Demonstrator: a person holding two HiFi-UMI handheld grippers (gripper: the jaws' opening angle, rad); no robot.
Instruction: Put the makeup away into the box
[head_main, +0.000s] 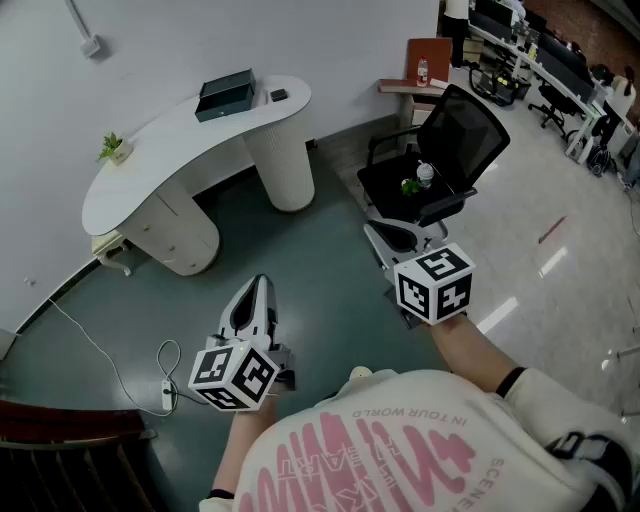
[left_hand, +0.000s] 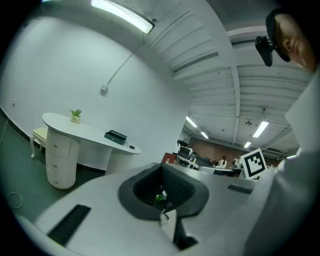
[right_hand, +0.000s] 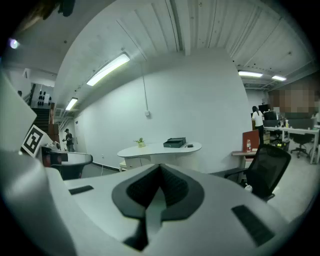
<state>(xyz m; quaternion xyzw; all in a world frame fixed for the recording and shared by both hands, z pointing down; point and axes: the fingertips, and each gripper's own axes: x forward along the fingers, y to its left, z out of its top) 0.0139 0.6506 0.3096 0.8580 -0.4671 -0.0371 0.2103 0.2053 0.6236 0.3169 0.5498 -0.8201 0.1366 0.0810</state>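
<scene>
Plainly, left tool (head_main: 259, 286) and right tool (head_main: 375, 232) were closed, empty; bare floor (head_main: 320, 290) lay between them and the counter's (head_main: 170, 140) curved edge.

A small potted plant (head_main: 113, 147) stands on a curved white desk (head_main: 160, 150), and a bottle (head_main: 425, 176) lies on a black office chair (head_main: 466, 135).

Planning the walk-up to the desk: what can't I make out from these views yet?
- Box on the desk: head view, too far off to see inside.
- Small dark item beside it: too small in every view to tell whether it is makeup.
- Bottle and green thing on the chair: too small to identify further.
</scene>
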